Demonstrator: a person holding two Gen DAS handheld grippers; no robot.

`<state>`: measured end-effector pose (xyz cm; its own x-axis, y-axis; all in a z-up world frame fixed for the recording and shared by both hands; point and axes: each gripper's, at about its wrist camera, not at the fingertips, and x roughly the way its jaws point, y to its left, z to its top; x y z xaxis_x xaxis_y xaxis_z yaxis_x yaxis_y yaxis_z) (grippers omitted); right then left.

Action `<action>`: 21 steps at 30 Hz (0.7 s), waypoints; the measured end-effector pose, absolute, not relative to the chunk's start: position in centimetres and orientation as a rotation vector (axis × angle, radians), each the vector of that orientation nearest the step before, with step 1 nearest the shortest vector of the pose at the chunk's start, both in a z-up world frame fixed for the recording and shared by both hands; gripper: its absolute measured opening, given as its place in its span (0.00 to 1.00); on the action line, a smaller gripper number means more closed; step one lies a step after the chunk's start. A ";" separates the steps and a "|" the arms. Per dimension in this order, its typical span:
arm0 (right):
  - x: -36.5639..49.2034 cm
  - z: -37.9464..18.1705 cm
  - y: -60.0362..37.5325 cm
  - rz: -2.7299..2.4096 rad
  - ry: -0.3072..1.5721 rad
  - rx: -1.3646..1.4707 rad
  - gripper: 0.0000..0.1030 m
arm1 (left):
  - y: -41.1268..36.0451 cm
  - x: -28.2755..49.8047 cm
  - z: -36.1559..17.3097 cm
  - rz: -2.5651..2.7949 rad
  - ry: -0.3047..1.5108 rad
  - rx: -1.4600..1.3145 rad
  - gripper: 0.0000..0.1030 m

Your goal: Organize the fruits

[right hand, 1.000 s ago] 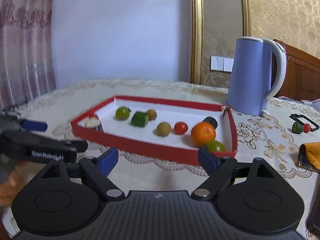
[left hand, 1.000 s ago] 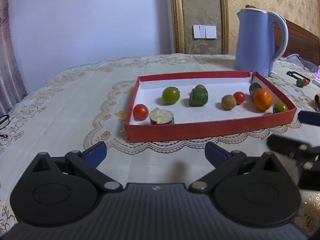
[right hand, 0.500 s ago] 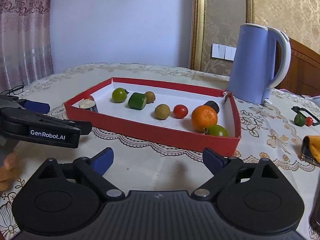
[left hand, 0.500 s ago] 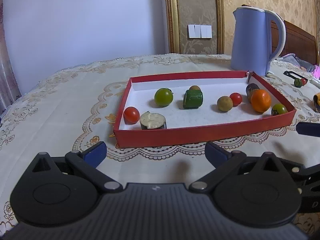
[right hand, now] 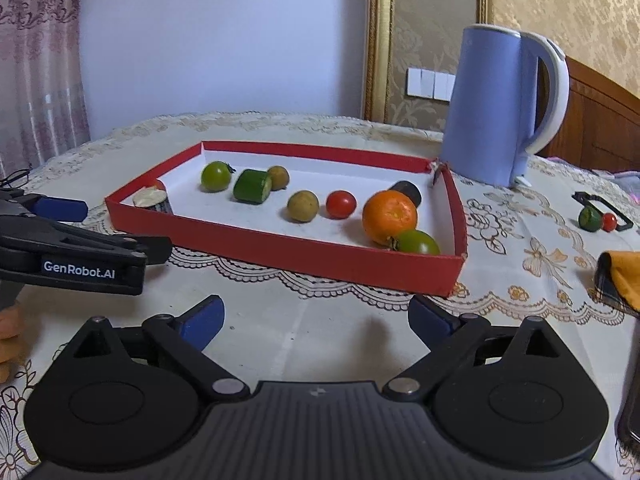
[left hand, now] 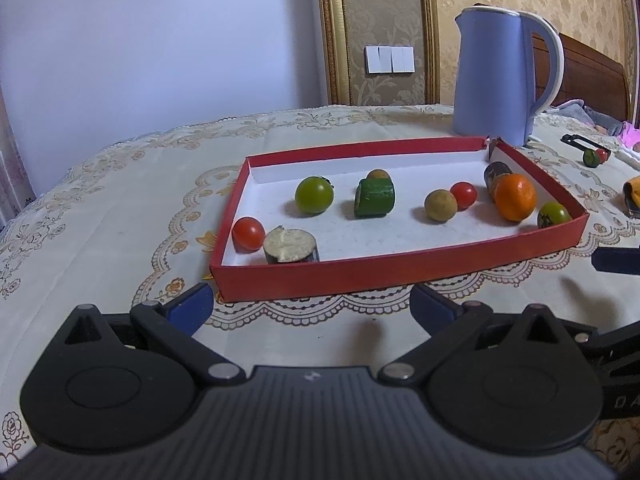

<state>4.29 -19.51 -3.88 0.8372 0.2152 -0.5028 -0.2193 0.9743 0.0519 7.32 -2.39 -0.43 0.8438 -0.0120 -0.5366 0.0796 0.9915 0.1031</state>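
Note:
A red tray (left hand: 400,270) with a white floor lies on the tablecloth and also shows in the right wrist view (right hand: 280,250). In it lie an orange (left hand: 515,197), red tomatoes (left hand: 248,233) (left hand: 463,195), green tomatoes (left hand: 314,195) (left hand: 553,214), a cucumber piece (left hand: 375,197), a brown round fruit (left hand: 440,206) and an eggplant slice (left hand: 291,245). My left gripper (left hand: 310,308) is open and empty, just short of the tray's near wall. My right gripper (right hand: 318,316) is open and empty, also in front of the tray. The left gripper shows at the left of the right wrist view (right hand: 80,256).
A blue kettle (left hand: 502,76) stands behind the tray's far right corner. A black clip with small green and red fruits (right hand: 598,216) lies to the right. An orange cloth (right hand: 620,280) lies at the right edge. Glasses (right hand: 14,176) lie at the far left.
Both grippers have shifted in front of the tray: the tray sits more to the right in the left view and larger in the right view. Both stay open.

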 end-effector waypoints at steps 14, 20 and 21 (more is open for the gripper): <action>4.8 -4.2 -19.3 0.208 0.570 -0.023 0.97 | -2.0 8.1 -1.0 -0.045 0.596 0.099 1.00; 5.1 -4.4 -19.2 0.192 0.594 -0.032 0.97 | -1.9 8.3 -1.2 -0.048 0.609 0.093 1.00; 5.1 -4.4 -19.2 0.189 0.598 -0.033 0.97 | -1.9 8.3 -1.2 -0.049 0.611 0.092 1.00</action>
<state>5.14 -19.19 -4.44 0.8096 0.1675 -0.5626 -0.1865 0.9822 0.0241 8.30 -1.90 -1.25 0.8183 -0.0190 -0.5744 0.0735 0.9947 0.0718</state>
